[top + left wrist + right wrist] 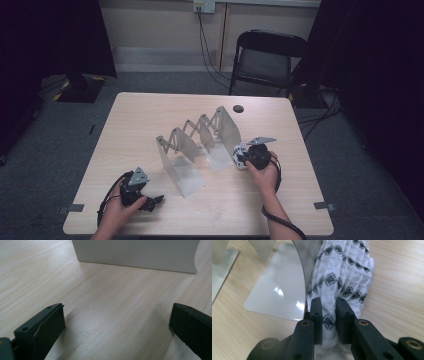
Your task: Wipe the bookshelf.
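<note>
Left gripper (150, 202) sits near the desk's (150, 110) near-left corner, held in the left hand (117, 212). Jaws wide apart, nothing between them, just bare wood in the left gripper view. One plate of the rack (136, 255) stands ahead of it, well apart; its top is cut off at the frame edge.

Right gripper (241, 159) is right of centre, toward the desk's right edge, in the right hand (265, 175). Jaws narrow, pinching the cloth (342, 277). In the right gripper view both pads press a fold of it between them.

Cloth: white knit with a puffy quilted texture and rows of small black diamonds. It's bunched up, standing as a thick wad rather than lying flat. It touches the curved edge of the rack's nearest right-hand plate and sits just off that plate's flat shiny foot. From the high view it's a small white-and-black lump (240, 156) at the gripper tip, too small to read the pattern.

Rack (200, 145): grey metal, accordion type, several upright plates joined by scissor links, running diagonally from desk centre toward the far right.

Hard to tell: whether the cloth is wedged into a slot or only leaning on the plate. Its lower end is hidden behind the jaws, its top cut off by the frame.

A black chair (267, 57) stands past the far edge.
</note>
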{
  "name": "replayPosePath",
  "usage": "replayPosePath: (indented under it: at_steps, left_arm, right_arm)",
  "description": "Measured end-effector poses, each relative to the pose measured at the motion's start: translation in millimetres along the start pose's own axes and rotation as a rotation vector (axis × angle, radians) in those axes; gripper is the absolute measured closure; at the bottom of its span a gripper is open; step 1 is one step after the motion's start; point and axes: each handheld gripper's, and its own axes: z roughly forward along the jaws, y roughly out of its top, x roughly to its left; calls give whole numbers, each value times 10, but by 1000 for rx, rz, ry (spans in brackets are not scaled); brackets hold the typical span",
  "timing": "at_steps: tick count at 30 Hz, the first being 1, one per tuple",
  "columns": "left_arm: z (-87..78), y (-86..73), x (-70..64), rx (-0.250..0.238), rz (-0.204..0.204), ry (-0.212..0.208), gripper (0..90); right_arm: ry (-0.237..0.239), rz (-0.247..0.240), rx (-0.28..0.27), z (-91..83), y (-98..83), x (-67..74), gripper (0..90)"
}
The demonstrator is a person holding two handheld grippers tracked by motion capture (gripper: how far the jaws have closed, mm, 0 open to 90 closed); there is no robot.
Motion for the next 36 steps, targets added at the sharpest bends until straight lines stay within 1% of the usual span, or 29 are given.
replayPosePath:
  at_steps: [5, 7, 12, 20, 28, 36]
  left_arm:
    - [0, 0, 0, 0, 0, 0, 0]
    - [0, 0, 0, 0, 0, 0, 0]
    - [2, -1, -1, -2, 0, 1, 0]
    - [0, 0, 0, 0, 0, 0, 0]
    - [2, -1, -1, -3, -1, 1, 0]
    - [2, -1, -1, -3, 0, 2, 0]
  right_arm:
    - [2, -6, -6, -64, 52, 1, 772]
    - [5, -8, -17, -96, 75, -4, 772]
    - [13, 4, -32, -165, 130, -12, 771]
    - [6, -9, -59, -289, 252, -15, 772]
    - [-1, -32, -87, -426, 419, -2, 772]
    - [-1, -36, -126, -573, 596, -6, 772]
